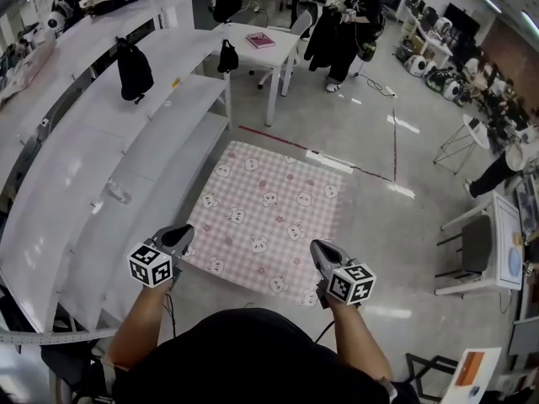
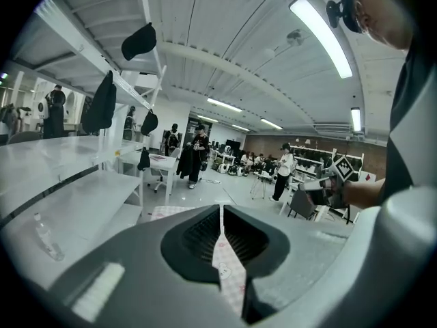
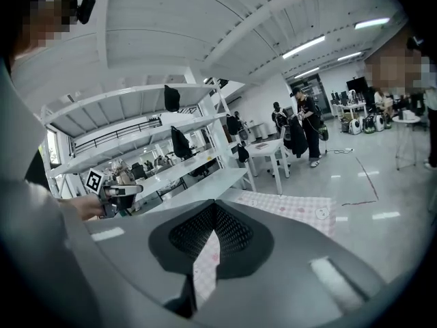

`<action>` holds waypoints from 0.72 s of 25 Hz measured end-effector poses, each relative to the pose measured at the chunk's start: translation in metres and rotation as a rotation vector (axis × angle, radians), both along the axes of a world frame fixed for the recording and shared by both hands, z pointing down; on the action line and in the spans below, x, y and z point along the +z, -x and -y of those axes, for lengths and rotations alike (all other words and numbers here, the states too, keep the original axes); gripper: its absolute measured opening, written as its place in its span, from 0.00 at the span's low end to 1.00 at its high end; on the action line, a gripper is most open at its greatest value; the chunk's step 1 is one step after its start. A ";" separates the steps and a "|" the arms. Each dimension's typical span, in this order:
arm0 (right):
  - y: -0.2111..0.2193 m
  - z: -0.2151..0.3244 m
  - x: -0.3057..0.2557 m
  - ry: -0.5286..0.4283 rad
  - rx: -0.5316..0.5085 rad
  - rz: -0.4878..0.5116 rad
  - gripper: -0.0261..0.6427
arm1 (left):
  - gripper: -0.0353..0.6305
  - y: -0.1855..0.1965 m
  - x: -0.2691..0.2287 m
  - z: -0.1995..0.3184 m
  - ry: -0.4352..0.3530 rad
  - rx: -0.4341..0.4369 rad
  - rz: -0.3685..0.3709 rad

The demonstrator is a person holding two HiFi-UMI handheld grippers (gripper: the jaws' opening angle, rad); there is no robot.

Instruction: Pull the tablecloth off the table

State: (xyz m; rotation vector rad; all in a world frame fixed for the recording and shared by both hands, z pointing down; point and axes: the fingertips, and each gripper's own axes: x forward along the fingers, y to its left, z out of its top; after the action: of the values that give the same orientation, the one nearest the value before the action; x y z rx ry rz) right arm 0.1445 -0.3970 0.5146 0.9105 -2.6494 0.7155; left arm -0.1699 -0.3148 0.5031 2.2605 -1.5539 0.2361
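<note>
Pink-and-white checked fabric printed with small animal faces, the tablecloth [image 1: 268, 213], lies spread flat ahead of the person in the head view, just beside the long white shelves [image 1: 101, 141] on the left. The left gripper [image 1: 185, 236] meets its near left corner and the right gripper [image 1: 318, 251] its near right corner, the two well apart along the near edge. Around the cloth is a glossy grey floor [image 1: 370, 141], with a red line [image 1: 278, 139] past the far edge. What the cloth rests on cannot be told from here. Beyond it stands a white table [image 1: 265, 53] with a pink book [image 1: 260, 39] on top, and a person in black [image 1: 345, 23] is near it. Black bags [image 1: 134, 70] hang on the shelves.

In the left gripper view the jaws are pressed together on a fold of the checked cloth, which runs as a narrow strip between them towards the camera. Past them are the shelves, the table and a white ceiling with strip lights [image 2: 321, 26]. The right gripper shows at the right.

In the right gripper view the jaws are likewise clamped on a strip of the cloth. The rest of it stretches out flat ahead, with the grey floor beyond. The shelves and the left gripper show at the left.
</note>
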 end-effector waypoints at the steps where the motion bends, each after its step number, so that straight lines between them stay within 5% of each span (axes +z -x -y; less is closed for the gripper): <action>1: -0.003 0.002 0.000 -0.002 0.008 0.000 0.09 | 0.07 -0.003 0.001 0.003 0.005 0.007 0.001; 18: -0.031 -0.013 -0.020 -0.050 0.209 -0.046 0.09 | 0.08 -0.016 -0.007 0.034 -0.015 0.176 0.008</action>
State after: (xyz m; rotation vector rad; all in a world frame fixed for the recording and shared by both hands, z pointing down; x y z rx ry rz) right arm 0.1751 -0.3844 0.4951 1.2167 -2.5677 0.6675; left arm -0.1541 -0.3487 0.4957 2.4125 -1.3654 0.2822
